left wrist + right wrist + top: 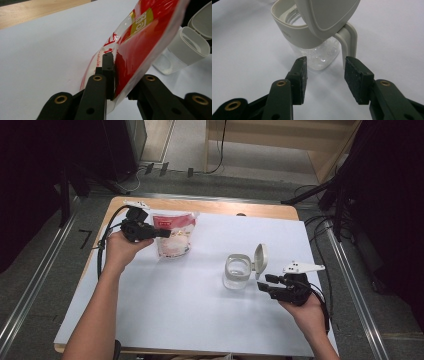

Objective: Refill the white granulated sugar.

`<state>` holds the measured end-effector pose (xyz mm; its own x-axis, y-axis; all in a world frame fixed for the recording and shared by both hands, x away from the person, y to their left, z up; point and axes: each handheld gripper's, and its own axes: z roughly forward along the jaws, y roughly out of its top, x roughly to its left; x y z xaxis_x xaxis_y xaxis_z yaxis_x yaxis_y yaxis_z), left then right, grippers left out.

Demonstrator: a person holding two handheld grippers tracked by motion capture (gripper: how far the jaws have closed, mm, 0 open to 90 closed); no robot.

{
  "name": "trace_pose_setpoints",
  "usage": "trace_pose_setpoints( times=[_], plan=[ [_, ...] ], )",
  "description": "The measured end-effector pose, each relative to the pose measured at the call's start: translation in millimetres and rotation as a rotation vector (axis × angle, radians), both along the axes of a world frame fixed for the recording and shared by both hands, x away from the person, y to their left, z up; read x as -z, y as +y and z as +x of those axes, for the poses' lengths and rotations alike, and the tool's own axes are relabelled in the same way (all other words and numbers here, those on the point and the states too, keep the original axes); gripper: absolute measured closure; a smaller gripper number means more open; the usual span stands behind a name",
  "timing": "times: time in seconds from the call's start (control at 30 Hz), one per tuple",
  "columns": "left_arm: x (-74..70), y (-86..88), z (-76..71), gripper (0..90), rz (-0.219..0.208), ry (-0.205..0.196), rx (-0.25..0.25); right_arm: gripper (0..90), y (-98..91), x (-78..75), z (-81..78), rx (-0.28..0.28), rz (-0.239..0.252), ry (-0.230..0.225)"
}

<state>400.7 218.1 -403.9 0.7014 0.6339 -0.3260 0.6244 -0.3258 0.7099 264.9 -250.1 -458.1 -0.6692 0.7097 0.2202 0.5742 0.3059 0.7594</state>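
A red and white plastic pouch (173, 236) stands tilted at the back left of the white sheet. My left gripper (162, 234) is shut on its side edge; in the left gripper view the pouch (140, 47) is pinched between the black jaws of that gripper (116, 75). At the right stands a clear jar (236, 271) with an off-white collar and its flip lid (260, 258) raised. My right gripper (263, 282) sits just right of the jar, open. In the right gripper view the jar (317, 53) stands just beyond the open gripper (325, 62), with nothing between the pads.
A white sheet (175, 310) covers the wooden table (215, 207), whose bare back edge shows. Dark stands and cables line the floor on both sides. The jar (185, 47) also shows behind the pouch in the left gripper view.
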Motion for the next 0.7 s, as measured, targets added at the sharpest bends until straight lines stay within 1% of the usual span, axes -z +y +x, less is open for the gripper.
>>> trace_pose_setpoints(
  times=[0.03, 0.13, 0.2, 0.27, 0.3, 0.37, 0.43, 0.47, 0.5, 0.57, 0.6, 0.67, 0.7],
  plan=[
    [0.0, 0.1, 0.4, 82.3, -0.003, 0.005, 0.002, 54.2, 0.2, -0.2, -0.1, -0.002, 0.000, -0.002],
    [-0.5, -0.3, -0.1, 81.0, 0.003, 0.002, -0.003, 54.8, 0.9, -1.5, -0.8, -0.002, -0.002, -0.011],
    [-0.2, 0.7, 0.4, 80.2, -0.002, 0.011, 0.000, 54.8, 1.3, -2.1, -1.2, 0.000, 0.001, -0.014],
    [-0.5, 1.7, 1.0, 80.1, -0.013, 0.037, -0.015, 54.9, 1.7, -2.7, -1.8, -0.002, 0.002, -0.015],
    [-1.6, 1.9, 1.5, 80.4, -0.025, 0.063, -0.033, 55.0, 2.0, -3.1, -2.0, -0.005, 0.003, -0.017],
    [-3.7, 0.5, 0.4, 84.5, -0.023, 0.047, -0.035, 55.0, 3.0, -4.2, -3.1, -0.005, 0.005, -0.017],
    [-6.0, -1.5, -0.5, 87.4, -0.020, 0.039, -0.049, 55.0, 3.7, -5.4, -3.8, -0.010, 0.009, -0.023],
    [-7.0, -2.0, -0.5, 88.2, -0.037, 0.049, -0.038, 55.0, 4.1, -6.0, -4.3, -0.010, 0.012, -0.025],
    [-8.2, -2.4, -0.8, 89.2, -0.048, 0.048, -0.033, 55.0, 4.4, -6.5, -4.8, -0.011, 0.014, -0.025],
    [-12.3, -4.0, -3.1, 90.0, -0.039, 0.047, -0.038, 55.0, 5.1, -7.4, -5.4, -0.012, 0.015, -0.024],
    [-14.3, -3.9, -4.1, 90.0, -0.028, 0.031, -0.036, 55.2, 5.3, -7.6, -5.5, -0.014, 0.017, -0.027],
    [-17.9, -4.1, -5.9, 90.0, -0.038, 0.043, -0.038, 55.4, 6.0, -8.4, -6.3, -0.017, 0.019, -0.028],
    [-20.1, -4.4, -7.2, 90.0, -0.046, 0.047, -0.031, 55.5, 6.5, -8.8, -6.7, -0.020, 0.021, -0.031]
  ],
)
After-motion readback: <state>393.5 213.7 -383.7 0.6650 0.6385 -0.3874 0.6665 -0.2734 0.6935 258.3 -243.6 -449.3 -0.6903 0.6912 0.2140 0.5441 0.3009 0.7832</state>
